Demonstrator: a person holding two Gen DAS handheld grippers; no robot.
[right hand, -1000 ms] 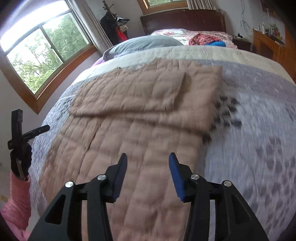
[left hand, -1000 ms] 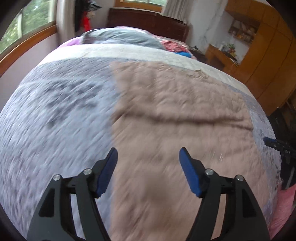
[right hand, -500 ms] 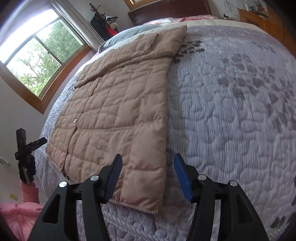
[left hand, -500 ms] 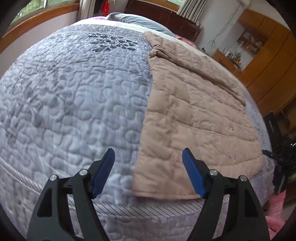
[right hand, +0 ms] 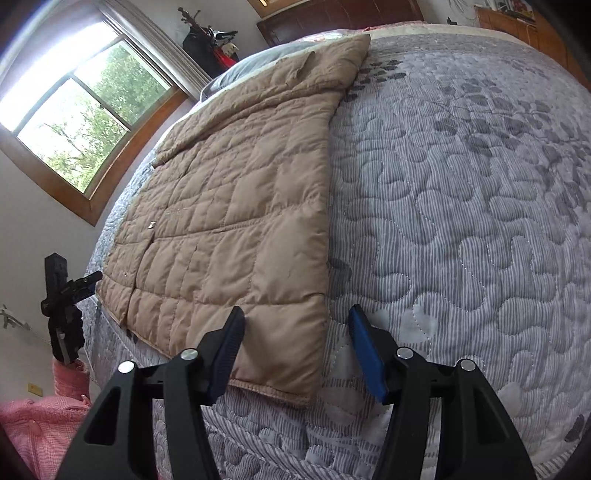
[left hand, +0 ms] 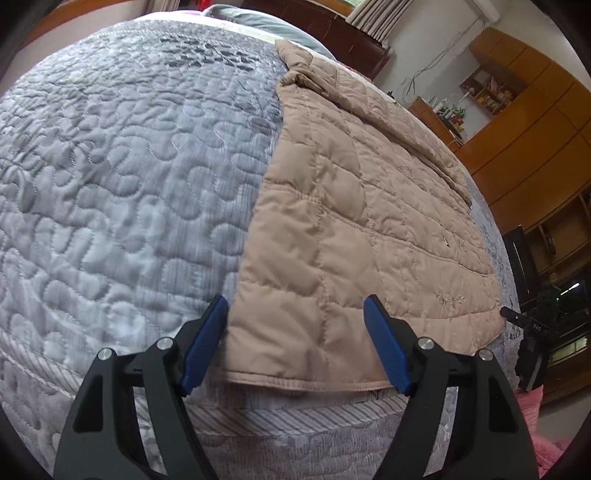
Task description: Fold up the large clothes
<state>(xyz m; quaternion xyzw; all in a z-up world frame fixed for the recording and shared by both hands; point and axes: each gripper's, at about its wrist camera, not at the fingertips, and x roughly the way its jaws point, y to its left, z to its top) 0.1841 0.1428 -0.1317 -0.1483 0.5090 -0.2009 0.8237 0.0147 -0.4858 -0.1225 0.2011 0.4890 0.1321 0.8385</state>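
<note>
A tan quilted coat [left hand: 362,229] lies flat on the bed, sleeves folded in, hem at the near edge; it also shows in the right wrist view [right hand: 236,206]. My left gripper [left hand: 295,343] is open, its blue pads either side of the hem's left corner, not closed on it. My right gripper [right hand: 295,350] is open, straddling the hem's right corner. Each gripper shows small in the other's view: the right one [left hand: 532,343] and the left one [right hand: 62,310].
The bed is covered by a grey quilted bedspread [left hand: 110,177] with a leaf pattern [right hand: 461,184]. Pillows and a dark headboard [right hand: 332,18] are at the far end. A window [right hand: 74,122] is on one side, wooden cabinets [left hand: 524,129] on the other.
Both grippers have pulled back from above the coat's middle to the near edge of the bed and lowered to the hem corners. The coat has not moved.
</note>
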